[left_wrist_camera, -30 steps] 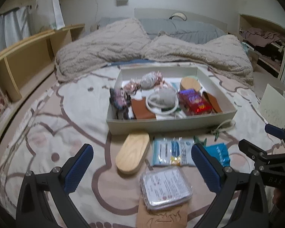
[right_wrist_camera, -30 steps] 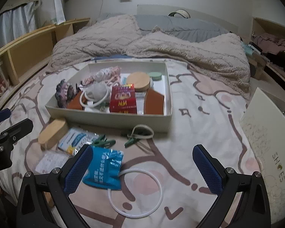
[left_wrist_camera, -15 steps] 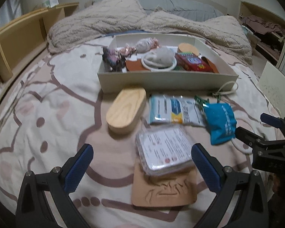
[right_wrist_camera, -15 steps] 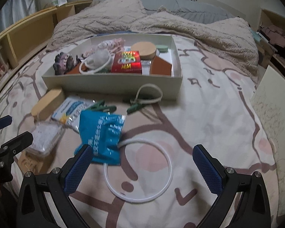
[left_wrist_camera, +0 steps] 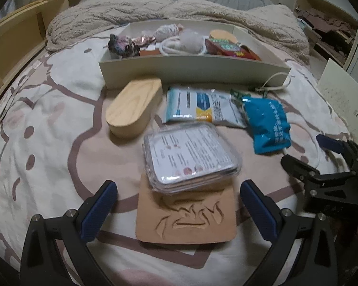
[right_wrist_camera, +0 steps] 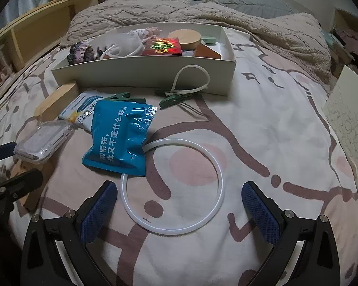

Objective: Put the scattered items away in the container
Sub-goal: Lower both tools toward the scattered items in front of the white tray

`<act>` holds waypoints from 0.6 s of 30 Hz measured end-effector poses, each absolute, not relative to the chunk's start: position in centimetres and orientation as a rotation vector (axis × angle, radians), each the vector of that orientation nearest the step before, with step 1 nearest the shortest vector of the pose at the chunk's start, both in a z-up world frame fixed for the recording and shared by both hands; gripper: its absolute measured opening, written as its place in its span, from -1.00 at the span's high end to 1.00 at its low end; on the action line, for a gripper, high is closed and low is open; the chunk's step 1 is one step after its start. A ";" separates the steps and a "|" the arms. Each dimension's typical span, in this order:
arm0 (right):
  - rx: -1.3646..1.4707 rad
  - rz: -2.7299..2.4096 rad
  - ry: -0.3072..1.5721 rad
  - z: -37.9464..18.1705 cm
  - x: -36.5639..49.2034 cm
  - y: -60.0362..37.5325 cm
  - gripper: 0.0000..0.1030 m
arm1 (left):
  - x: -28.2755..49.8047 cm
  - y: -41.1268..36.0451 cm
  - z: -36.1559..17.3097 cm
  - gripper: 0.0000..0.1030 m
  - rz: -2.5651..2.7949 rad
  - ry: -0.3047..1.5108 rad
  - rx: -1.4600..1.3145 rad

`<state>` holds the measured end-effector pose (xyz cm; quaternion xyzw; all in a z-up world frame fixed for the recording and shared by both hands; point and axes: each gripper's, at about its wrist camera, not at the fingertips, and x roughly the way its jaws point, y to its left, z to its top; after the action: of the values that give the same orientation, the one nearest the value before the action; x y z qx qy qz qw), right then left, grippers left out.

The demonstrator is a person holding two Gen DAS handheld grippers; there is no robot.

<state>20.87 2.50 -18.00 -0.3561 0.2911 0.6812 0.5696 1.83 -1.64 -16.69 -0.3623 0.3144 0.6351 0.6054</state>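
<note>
Shallow cream box (left_wrist_camera: 193, 70) — half filled; clear case (left_wrist_camera: 191, 155), blue pouch (right_wrist_camera: 118, 138), white ring (right_wrist_camera: 173, 188) lie scattered before it.

My finger pads (right_wrist_camera: 98, 208) are blue; the pouch (right_wrist_camera: 118, 138) is blue with white lettering, the ring (right_wrist_camera: 173, 187) white, the bedspread (right_wrist_camera: 262, 124) cream with brown lines.

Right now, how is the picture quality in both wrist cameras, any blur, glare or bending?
Left wrist view: dim indoor light, strong fisheye bending of the cream cardboard box's front wall, soft motion blur, and light glare on the clear plastic case. Right wrist view: sharper on the white plastic ring; glare on the glossy blue snack packet; dark vignette in the corners.
</note>
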 end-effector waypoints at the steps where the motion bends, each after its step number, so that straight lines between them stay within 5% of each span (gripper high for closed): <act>1: -0.832 1.608 0.677 -18.1 20.9 2.5 -1.00 | 1.8 -1.6 -16.9 -1.00 1.468 0.729 -0.847; 18: -0.729 1.653 0.590 -18.7 21.3 1.3 -1.00 | 1.0 -2.6 -18.4 -1.00 1.484 0.651 -0.876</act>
<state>21.25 1.33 -18.74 -0.3121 0.2528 0.7075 0.5815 1.04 -2.58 -18.37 -0.3785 0.2815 0.6414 0.6051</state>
